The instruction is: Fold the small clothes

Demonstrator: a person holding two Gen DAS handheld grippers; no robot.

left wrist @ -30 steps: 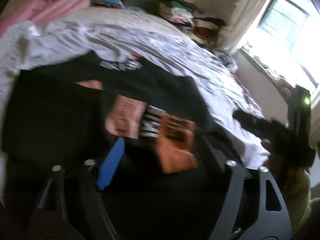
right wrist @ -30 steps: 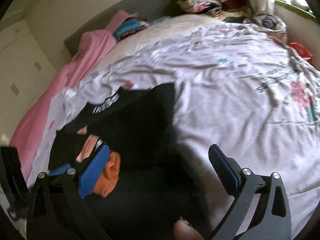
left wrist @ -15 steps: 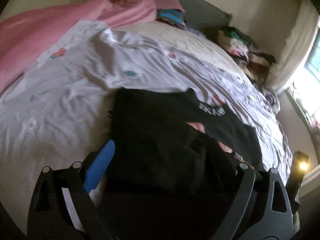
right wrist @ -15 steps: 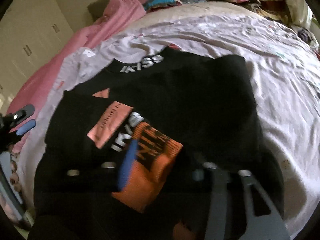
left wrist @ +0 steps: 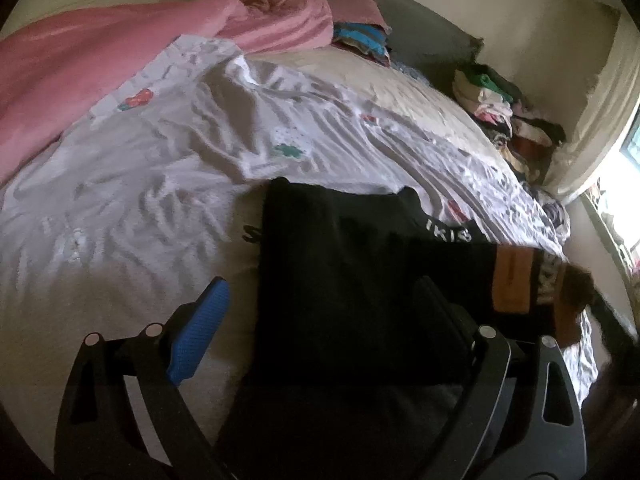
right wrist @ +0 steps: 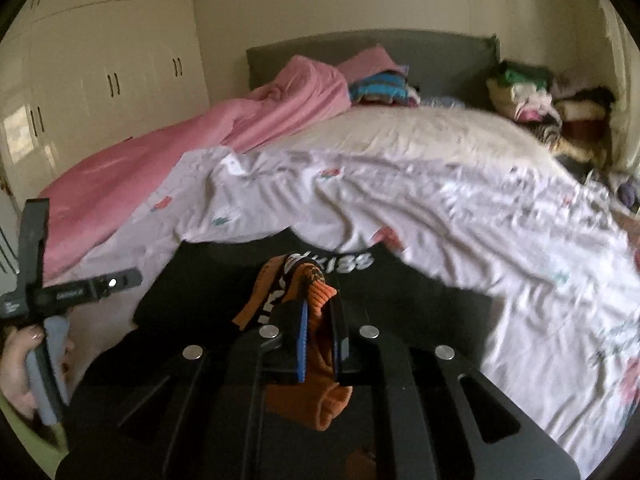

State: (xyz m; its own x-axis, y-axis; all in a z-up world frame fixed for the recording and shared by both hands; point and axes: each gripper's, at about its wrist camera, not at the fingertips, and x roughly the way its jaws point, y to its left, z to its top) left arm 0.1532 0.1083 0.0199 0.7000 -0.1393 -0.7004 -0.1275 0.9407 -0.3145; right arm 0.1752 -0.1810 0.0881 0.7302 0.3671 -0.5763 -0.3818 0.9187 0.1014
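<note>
We hold the black garment [right wrist: 400, 300] by its orange cuff [right wrist: 320, 360] at the near edge of the bed [right wrist: 440, 200].

Our right gripper [right wrist: 320, 356] is clamped on the cuff; our left gripper [left wrist: 320, 336] gapes apart over the cloth. We judge it light, limp and droopy, best pinched at hems or corners.

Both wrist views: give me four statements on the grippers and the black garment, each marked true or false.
1. The right gripper is shut on the orange cuff. True.
2. The left gripper is shut. False: its fingers stand wide apart.
3. The black garment lies on the white sheet. True.
4. The pink blanket covers the black garment. False: it lies apart, toward the headboard.
</note>
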